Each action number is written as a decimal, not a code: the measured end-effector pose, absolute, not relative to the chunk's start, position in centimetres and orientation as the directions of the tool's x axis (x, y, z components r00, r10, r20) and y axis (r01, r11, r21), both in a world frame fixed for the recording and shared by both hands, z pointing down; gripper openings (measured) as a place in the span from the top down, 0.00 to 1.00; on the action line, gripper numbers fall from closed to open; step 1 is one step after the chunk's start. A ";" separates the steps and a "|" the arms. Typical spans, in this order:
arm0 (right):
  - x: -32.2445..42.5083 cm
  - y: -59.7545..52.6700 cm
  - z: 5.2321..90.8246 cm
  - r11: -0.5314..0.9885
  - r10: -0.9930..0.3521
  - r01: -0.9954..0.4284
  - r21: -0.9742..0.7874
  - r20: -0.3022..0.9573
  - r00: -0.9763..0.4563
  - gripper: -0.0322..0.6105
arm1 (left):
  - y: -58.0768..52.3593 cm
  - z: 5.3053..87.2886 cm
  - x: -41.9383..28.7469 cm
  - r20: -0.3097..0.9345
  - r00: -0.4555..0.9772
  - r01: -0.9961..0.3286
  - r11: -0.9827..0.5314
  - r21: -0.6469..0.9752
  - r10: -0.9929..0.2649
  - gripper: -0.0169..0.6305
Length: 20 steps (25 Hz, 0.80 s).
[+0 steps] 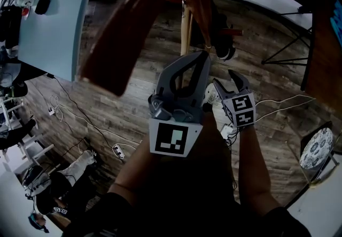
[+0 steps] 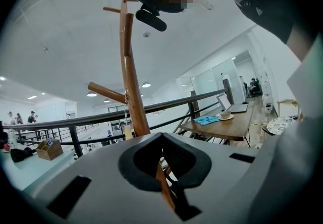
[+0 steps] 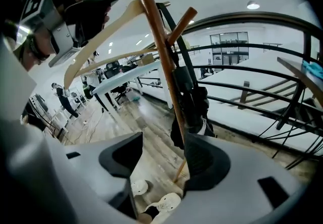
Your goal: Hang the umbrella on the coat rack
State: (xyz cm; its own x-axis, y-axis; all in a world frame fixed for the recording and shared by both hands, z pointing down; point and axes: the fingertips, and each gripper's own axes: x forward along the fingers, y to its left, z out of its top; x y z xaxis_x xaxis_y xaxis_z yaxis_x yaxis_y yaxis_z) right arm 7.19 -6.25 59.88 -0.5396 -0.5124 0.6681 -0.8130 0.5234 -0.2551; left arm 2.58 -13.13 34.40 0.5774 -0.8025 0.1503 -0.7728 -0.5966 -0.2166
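The wooden coat rack point(image 1: 128, 22) rises right in front of me, its pole point(image 3: 159, 51) and pegs showing in both gripper views. A dark folded umbrella point(image 3: 191, 99) hangs from the rack along the pole, also seen from above as the umbrella point(image 1: 222, 41). My right gripper point(image 3: 164, 140) stands open just short of the umbrella, with only floor between its jaws; it shows beside the left one as the right gripper point(image 1: 227, 78). My left gripper point(image 2: 161, 136) is shut and empty, its tips meeting close to the pole point(image 2: 132, 81), raised in the head view as the left gripper point(image 1: 202, 57).
A pale wooden hanger point(image 3: 101, 41) hangs on the rack. A black railing point(image 2: 101, 117) runs behind it. A wooden table point(image 2: 222, 124) holds a laptop and cup. A light-blue tabletop point(image 1: 53, 22), floor cables point(image 1: 80, 118), tripod legs point(image 1: 288, 49) and a patterned stool point(image 1: 316, 148) surround me.
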 end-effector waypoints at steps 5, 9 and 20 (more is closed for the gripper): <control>7.3 -7.0 58.3 0.527 -0.567 -0.819 -0.227 0.624 -0.538 0.54 | -13.1 34.4 2.6 0.150 0.579 -0.772 -0.598 -0.216 -0.801 0.96; 7.5 -7.2 58.1 0.527 -0.575 -0.820 -0.222 0.617 -0.537 0.54 | -13.0 34.4 2.6 0.152 0.578 -0.773 -0.597 -0.215 -0.802 0.96; 7.6 -7.4 57.6 0.525 -0.585 -0.823 -0.217 0.610 -0.535 0.54 | -12.8 34.3 2.5 0.153 0.576 -0.772 -0.596 -0.221 -0.803 0.96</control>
State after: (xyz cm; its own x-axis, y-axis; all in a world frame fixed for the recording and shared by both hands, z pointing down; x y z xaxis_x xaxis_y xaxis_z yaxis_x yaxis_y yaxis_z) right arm 7.60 -7.43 57.62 -0.5347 -0.5849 0.6099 -0.8227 0.5253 -0.2174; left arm 2.53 -12.82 34.33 0.5762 -0.8029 0.1527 -0.7720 -0.5961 -0.2206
